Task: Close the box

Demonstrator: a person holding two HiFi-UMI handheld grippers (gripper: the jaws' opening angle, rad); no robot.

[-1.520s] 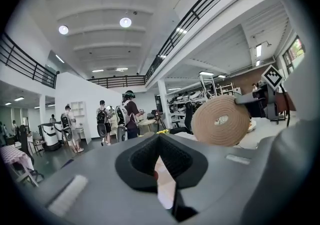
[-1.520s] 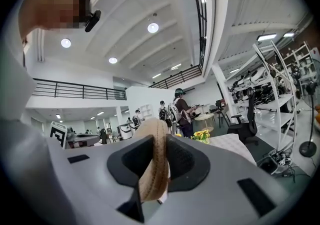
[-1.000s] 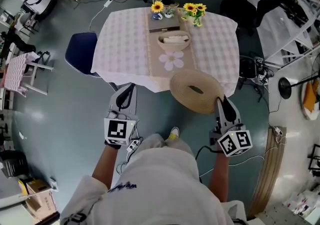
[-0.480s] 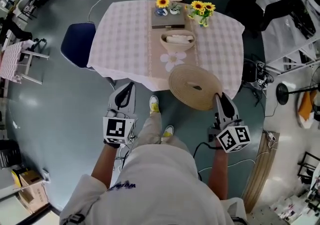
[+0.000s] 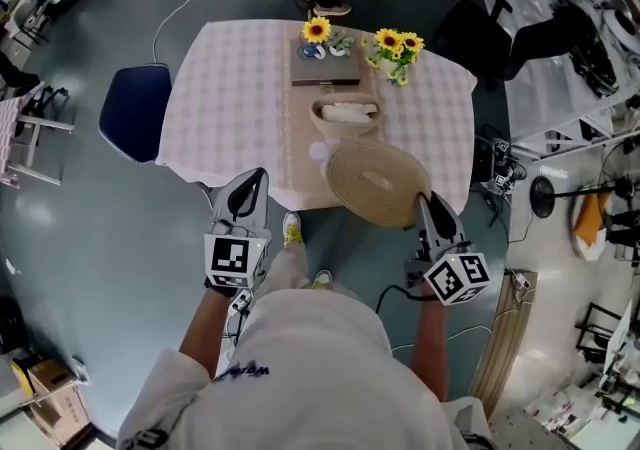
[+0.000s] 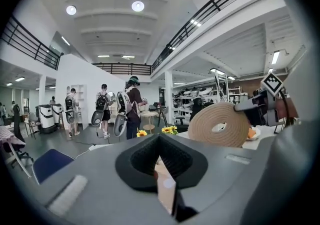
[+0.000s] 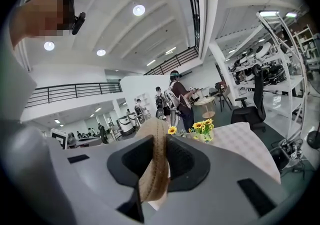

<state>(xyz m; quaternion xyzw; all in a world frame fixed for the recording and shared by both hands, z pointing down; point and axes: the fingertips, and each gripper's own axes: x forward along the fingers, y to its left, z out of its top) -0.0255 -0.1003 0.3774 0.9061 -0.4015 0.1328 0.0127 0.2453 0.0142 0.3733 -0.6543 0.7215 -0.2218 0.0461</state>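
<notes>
Worktop (image 5: pixel 225 88): left and right flanks bare cloth, free to reach. Centre strip blocked by basket (image 5: pixel 345 118), dark flat tray (image 5: pixel 327 70) and sunflowers (image 5: pixel 316 30) at upper edge. Woven lid (image 5: pixel 375 183), pinched in right tongs (image 5: pixel 425 203), overhangs lower edge. Blue chair (image 5: pixel 135 123) just beside left edge. Left tongs (image 5: pixel 256 180) over open floor (image 5: pixel 120 268).

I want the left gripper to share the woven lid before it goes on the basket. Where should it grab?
Take the woven lid by its thin rim on the left side, across from where the right gripper pinches the near right rim. Come in from the left with the jaws straddling the edge: it is a flat disc, so probably only the rim fits them.
</notes>
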